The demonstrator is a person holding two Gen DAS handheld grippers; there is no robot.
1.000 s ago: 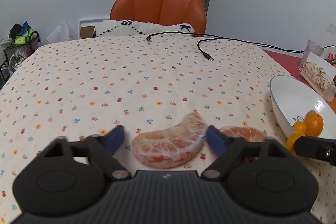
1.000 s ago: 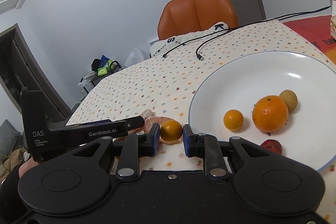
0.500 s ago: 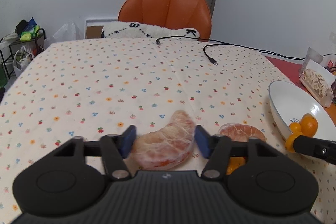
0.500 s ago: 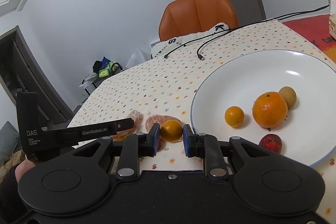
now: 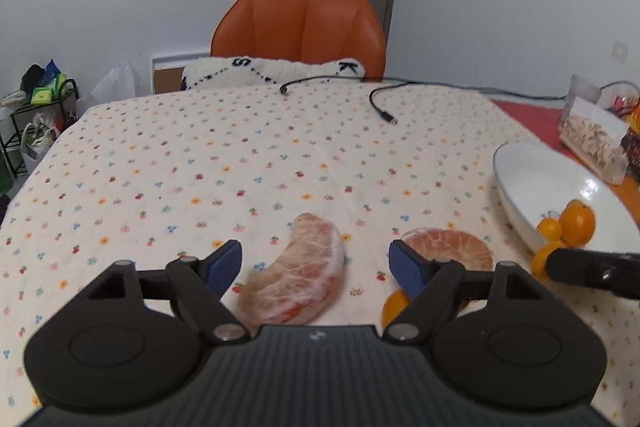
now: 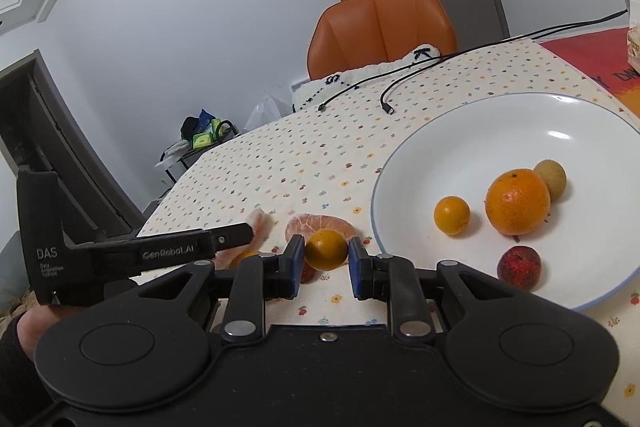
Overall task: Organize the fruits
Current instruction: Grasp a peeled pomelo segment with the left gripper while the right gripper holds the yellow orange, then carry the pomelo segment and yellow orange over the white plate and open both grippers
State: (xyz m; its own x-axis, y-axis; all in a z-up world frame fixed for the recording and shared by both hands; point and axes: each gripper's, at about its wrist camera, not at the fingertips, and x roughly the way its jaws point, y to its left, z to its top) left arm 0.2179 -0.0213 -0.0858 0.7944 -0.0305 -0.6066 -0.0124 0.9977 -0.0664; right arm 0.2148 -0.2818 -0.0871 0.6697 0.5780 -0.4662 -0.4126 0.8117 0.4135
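A peeled pink citrus segment lies on the flowered tablecloth between the jaws of my left gripper. Those jaws are opening and the pads stand clear of it. A second peeled segment lies just right of it, and a small orange peeks from behind the right finger. My right gripper is shut on a small orange just off the rim of the white plate. On the plate lie a large orange, a small orange, a tan fruit and a red fruit.
Two black cables trail across the far side of the table. An orange chair with a white cushion stands behind it. A clear packet of food sits on a red mat at the right edge. A rack with clutter stands far left.
The left jaws closed in around the pink segment, then spread wide again; the segment still lies on the cloth. The right gripper and its small orange have not moved.
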